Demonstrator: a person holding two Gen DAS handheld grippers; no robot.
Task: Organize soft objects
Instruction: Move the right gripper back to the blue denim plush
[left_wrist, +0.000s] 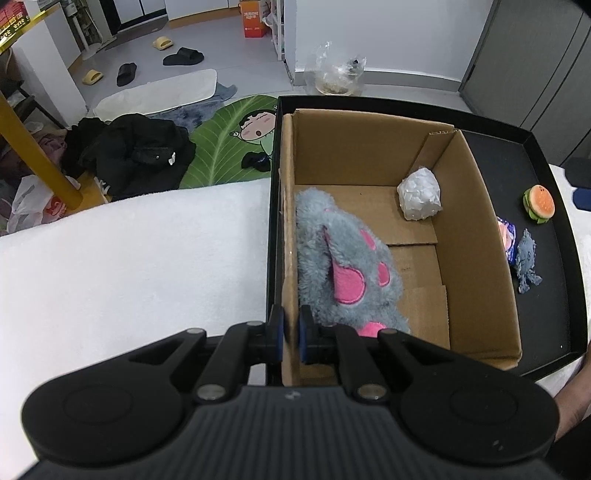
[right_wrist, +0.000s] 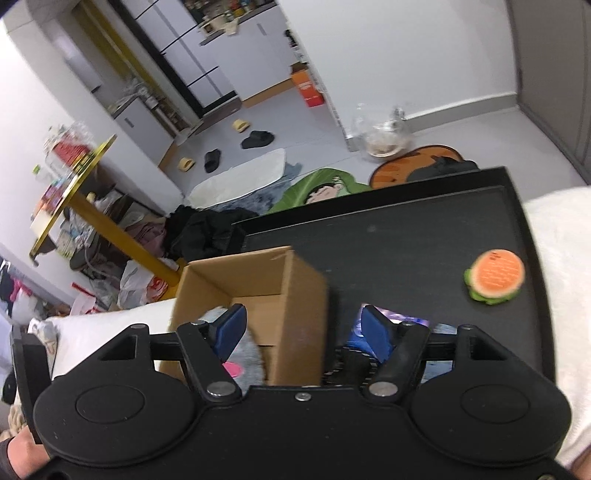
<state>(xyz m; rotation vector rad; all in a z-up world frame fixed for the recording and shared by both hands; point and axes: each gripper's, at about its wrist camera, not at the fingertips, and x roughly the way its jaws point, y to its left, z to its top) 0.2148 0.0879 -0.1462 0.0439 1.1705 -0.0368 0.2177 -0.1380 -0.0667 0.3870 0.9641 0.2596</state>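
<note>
Left gripper (left_wrist: 291, 334) is clamped on the near-left wall of the brown cardboard box (left_wrist: 476, 236) (grey-and-pink plush toy (left_wrist: 343, 266) already inside). Right gripper (right_wrist: 301, 330) hangs wide open over the black tray (right_wrist: 406, 229), empty. Risk: the thin wall buckles or tips, spilling the plush.

greys, pinks and brown on black

plain brown cardboard box (left_wrist: 369, 155) on a black tray (left_wrist: 546, 155); grey plush toy (left_wrist: 343, 258) with pink patches; crumpled white wad (left_wrist: 420, 199); burger toy (right_wrist: 495, 277) in orange over green; small blue-grey plush (left_wrist: 526, 260); white cover (left_wrist: 129, 251); green leaf-pattern rug (left_wrist: 225, 140) with a cartoon face; blue pads (right_wrist: 231, 326) on black grippers.
</note>
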